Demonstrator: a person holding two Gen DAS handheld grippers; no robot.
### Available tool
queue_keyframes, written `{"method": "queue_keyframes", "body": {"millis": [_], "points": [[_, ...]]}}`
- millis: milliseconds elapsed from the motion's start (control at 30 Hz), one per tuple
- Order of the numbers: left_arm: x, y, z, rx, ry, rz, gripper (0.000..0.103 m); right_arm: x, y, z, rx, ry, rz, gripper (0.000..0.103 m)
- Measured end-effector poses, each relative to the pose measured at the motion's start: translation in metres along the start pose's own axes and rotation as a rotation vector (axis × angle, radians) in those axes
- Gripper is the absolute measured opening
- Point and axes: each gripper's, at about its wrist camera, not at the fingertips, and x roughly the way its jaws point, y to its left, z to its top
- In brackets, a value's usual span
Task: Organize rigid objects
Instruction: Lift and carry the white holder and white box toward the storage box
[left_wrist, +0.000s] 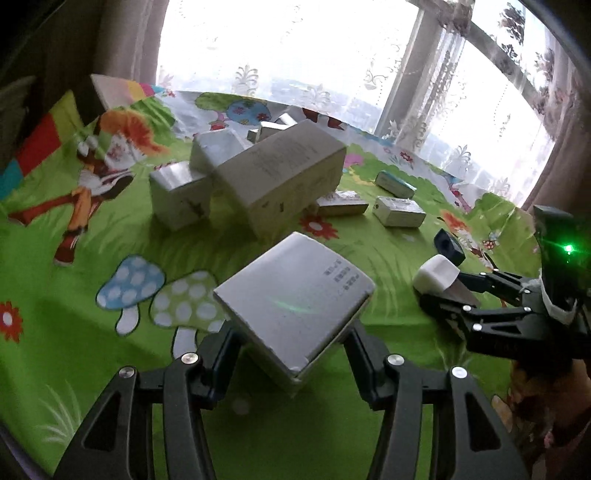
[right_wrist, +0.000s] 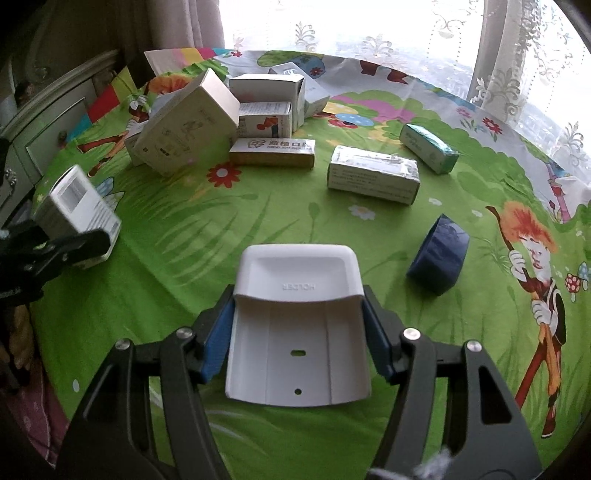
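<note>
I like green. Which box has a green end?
The small box farthest right, by the window. Its end is shiny teal-green; the others are white or grey.

Left wrist view: low over the cloth, facing the window, close | Right wrist view: same heading, from further right | Shared: box pile beyond both finger pairs; each view catches the other gripper beside its fingers.

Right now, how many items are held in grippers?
2. The left gripper is shut on a grey-white box, lifted above the green cloth. The right gripper is shut on a white plastic holder. All other boxes lie free on the cloth.
</note>
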Motion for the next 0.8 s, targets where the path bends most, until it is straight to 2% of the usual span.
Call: {"method": "queue_keyframes", "body": {"millis": [167, 300, 433, 533, 600, 800], "points": [[0.001, 0.001, 0.002, 0.003, 0.003, 0.018, 0.055, 0.000, -0.001, 0.000, 0.001, 0.000, -0.001, 0.067], [0.000, -0.007, 0.003, 0.022, 0.016, 0.065, 0.055, 0.000, -0.001, 0.001, 0.003, 0.000, -0.006, 0.067], [-0.013, -0.024, 0.006, 0.067, -0.007, 0.102, 0.055, -0.006, -0.005, 0.000, 0.031, -0.029, -0.076, 0.067], [-0.035, -0.040, 0.017, 0.114, -0.066, 0.124, 0.055, -0.037, -0.012, -0.007, 0.110, -0.186, -0.075, 0.067], [-0.050, -0.050, 0.025, 0.140, -0.112, 0.137, 0.055, -0.063, -0.019, -0.016, 0.209, -0.280, -0.070, 0.067], [-0.116, -0.085, 0.046, 0.220, -0.315, 0.159, 0.055, -0.151, -0.009, -0.016, 0.228, -0.536, -0.147, 0.067]]}}
